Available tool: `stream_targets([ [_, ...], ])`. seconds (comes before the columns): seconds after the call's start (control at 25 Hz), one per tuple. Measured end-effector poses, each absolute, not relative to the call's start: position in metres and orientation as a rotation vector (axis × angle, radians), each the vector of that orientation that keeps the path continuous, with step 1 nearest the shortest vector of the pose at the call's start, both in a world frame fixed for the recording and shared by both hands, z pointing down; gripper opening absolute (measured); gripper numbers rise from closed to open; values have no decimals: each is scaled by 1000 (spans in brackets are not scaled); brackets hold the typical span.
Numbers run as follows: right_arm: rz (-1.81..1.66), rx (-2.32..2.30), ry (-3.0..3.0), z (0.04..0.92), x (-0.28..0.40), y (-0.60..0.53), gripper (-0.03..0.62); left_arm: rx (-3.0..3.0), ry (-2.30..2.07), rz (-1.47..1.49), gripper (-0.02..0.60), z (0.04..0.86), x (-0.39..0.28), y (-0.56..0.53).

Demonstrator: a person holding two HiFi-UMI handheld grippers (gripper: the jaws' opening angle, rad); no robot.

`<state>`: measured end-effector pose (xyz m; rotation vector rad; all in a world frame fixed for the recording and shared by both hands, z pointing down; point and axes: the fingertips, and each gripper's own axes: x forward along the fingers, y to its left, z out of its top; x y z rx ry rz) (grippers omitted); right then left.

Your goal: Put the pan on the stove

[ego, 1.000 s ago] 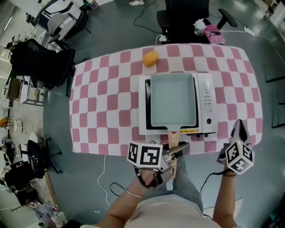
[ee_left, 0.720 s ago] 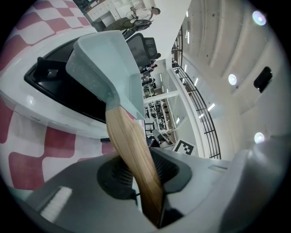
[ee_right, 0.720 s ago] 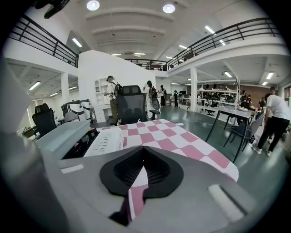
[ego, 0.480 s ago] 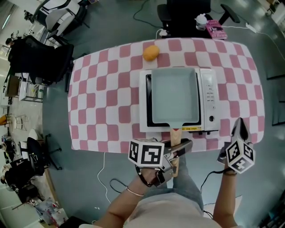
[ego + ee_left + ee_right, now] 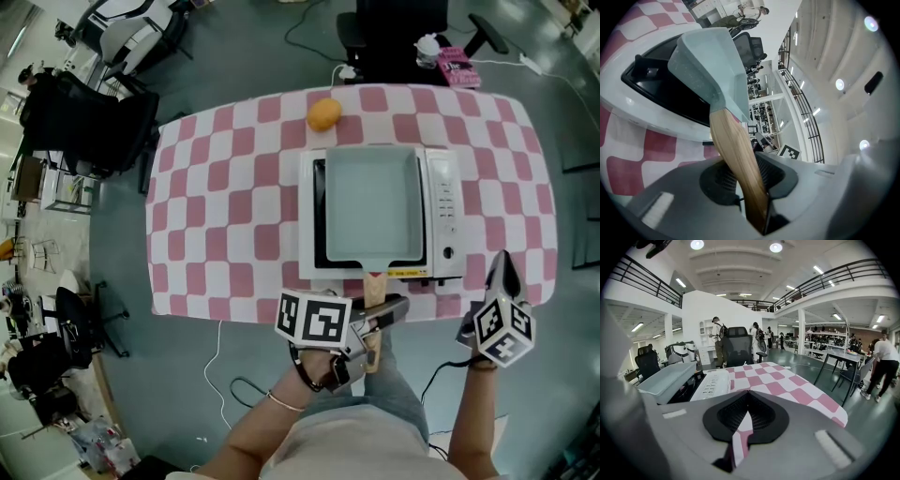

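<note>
- The pan (image 5: 367,204) is sitting flat on the stove (image 5: 444,214) and covering its black cooktop. So placement is looking done, with only the release remaining.
- The pan's wooden handle (image 5: 374,286) is sticking out past the stove's front, over the near edge of the table (image 5: 225,206).
- The left gripper (image 5: 386,314) is pinching the handle near its end. The left gripper view is showing both pads bearing on the wood.
- The right gripper (image 5: 503,267) is hanging by the near right edge of the table. Its jaws are pressed together on nothing, and it is touching nothing.
- Risk 1: if the left gripper is pulling back or lifting before its jaws are spreading, it is likely dragging the pan off-centre. It could also be tugging the stove toward the edge.
- Risk 2: with the grip sitting at the far end of the handle, any twist is levering the pan and tipping its rim off the cooktop.
- Risk 3: the overhanging handle is lying close to the person's body, so a bump after release is likely swinging the pan round.
- An orange (image 5: 324,113) is lying just beyond the stove's far edge, apart from the pan.
- A chair (image 5: 394,28) is standing past the far side of the table.
- Nothing is blocking the left gripper's way back from the handle.
</note>
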<state>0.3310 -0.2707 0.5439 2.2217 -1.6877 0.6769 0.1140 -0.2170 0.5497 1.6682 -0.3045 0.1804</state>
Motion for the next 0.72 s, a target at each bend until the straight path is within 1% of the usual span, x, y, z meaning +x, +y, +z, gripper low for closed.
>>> stream_targets([
  [0.12,662,2221,-1687,539,332,-271,9,1668,-291,175,102,548,115,-217],
  [0.32,642,2221,-1681,533,334,-270,9,1670,-266,158,150,545,117,-217],
  [0.52,624,2216,-1694,524,330,-272,9,1673,-280,174,213,549,113,-216],
  [0.72,600,2215,-1724,513,324,-278,9,1654,-309,170,225,555,101,-217],
])
